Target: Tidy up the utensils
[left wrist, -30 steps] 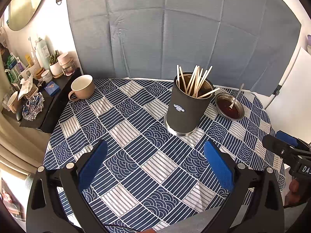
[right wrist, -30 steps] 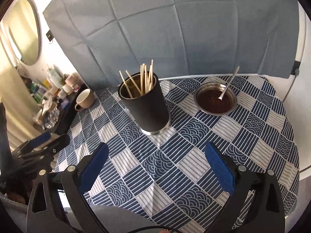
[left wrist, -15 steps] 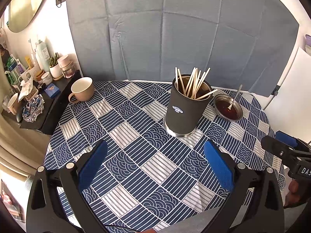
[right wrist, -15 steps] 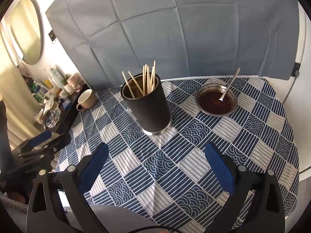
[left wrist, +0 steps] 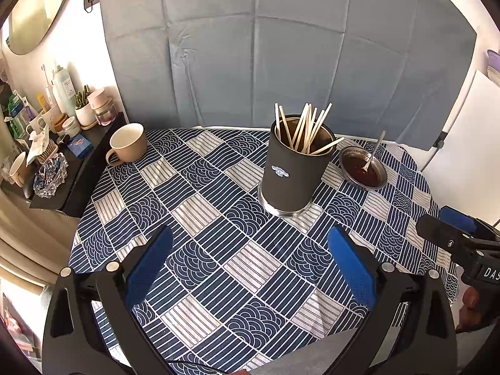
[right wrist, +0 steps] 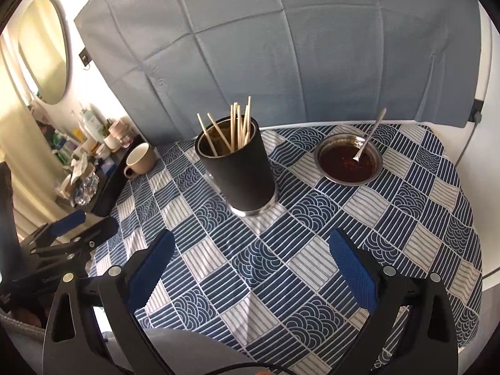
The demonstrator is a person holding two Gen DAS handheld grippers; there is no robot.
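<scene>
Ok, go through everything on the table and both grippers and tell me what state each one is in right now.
Left gripper: open, empty, above the cloth.
Right gripper: open, empty, above the cloth.
Black holder: upright, holding chopsticks.
Chopsticks: standing in the holder, fanned out, tips above the rim.
Metal bowl: upright, holding dark sauce.
Spoon: resting in the bowl, handle leaning over the rim.
Beige mug: upright; looks empty.

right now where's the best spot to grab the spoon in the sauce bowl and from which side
Grip the spoon on its bare handle, near the upper end, where it sticks up past the rim of the metal bowl. Its head sits in the dark sauce, so low down is probably messy. Come from above with the open right gripper, which looks nearer, closing across the thin handle.
</scene>
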